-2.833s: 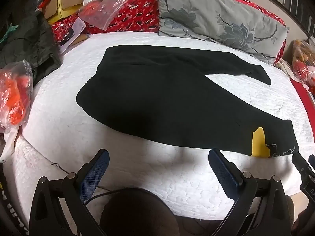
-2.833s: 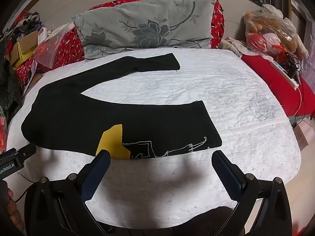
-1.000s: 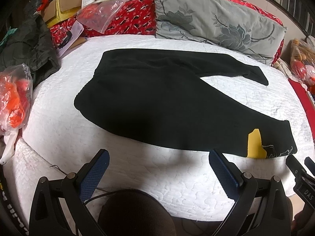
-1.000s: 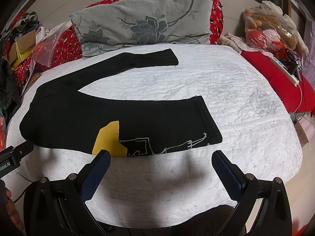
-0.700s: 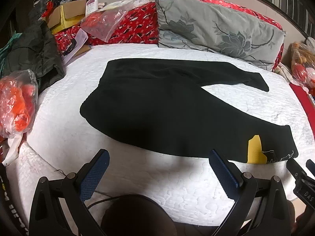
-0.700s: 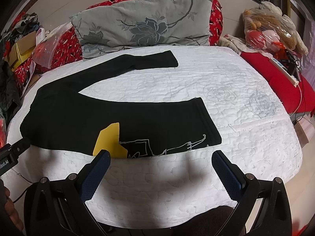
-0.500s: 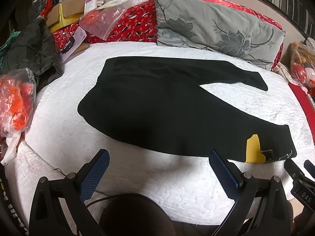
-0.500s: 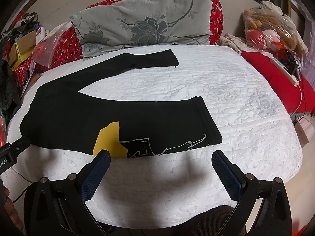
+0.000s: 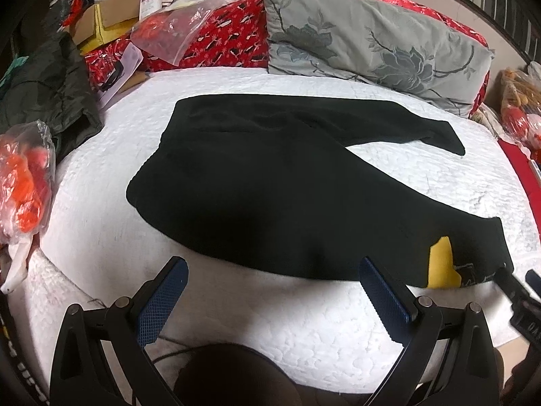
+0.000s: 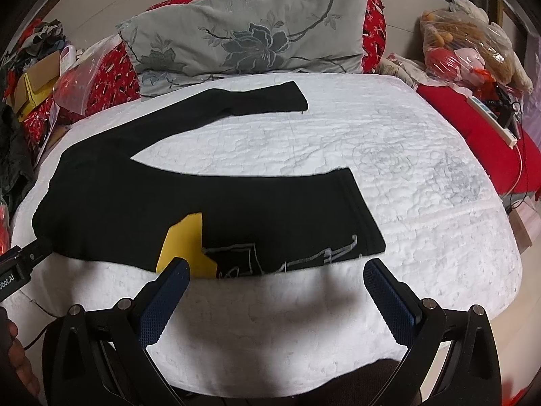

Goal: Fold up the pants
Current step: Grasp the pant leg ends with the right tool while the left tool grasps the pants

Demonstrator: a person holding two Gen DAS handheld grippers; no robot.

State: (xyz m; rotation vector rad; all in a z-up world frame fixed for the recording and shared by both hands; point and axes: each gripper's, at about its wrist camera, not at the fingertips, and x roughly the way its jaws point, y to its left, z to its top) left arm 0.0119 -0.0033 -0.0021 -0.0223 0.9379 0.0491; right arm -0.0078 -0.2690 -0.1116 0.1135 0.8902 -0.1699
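At the near edge of the bed we have both claws hovering over bare quilt, holding nothing: left gripper [image 9: 272, 279] spread wide, right gripper [image 10: 277, 280] spread wide, blue textured pads on black linkages. Just ahead, the black pants [image 9: 277, 196] lie flat and unfolded on the white quilted mattress [image 10: 422, 176], long axis running left to right across our view, waistband to the left, legs splayed in a V to the right. Left claw faces the seat and waist end; right claw sits nearest the near leg's cuff [image 10: 365, 216], close to the yellow patch [image 10: 186, 247] and the white line print. We judge the first fold needs the far leg [image 10: 236, 105], well apart. Fabric looks matte, soft, limp knit. Beyond, a grey floral pillow [image 10: 250, 34] against red bedding.
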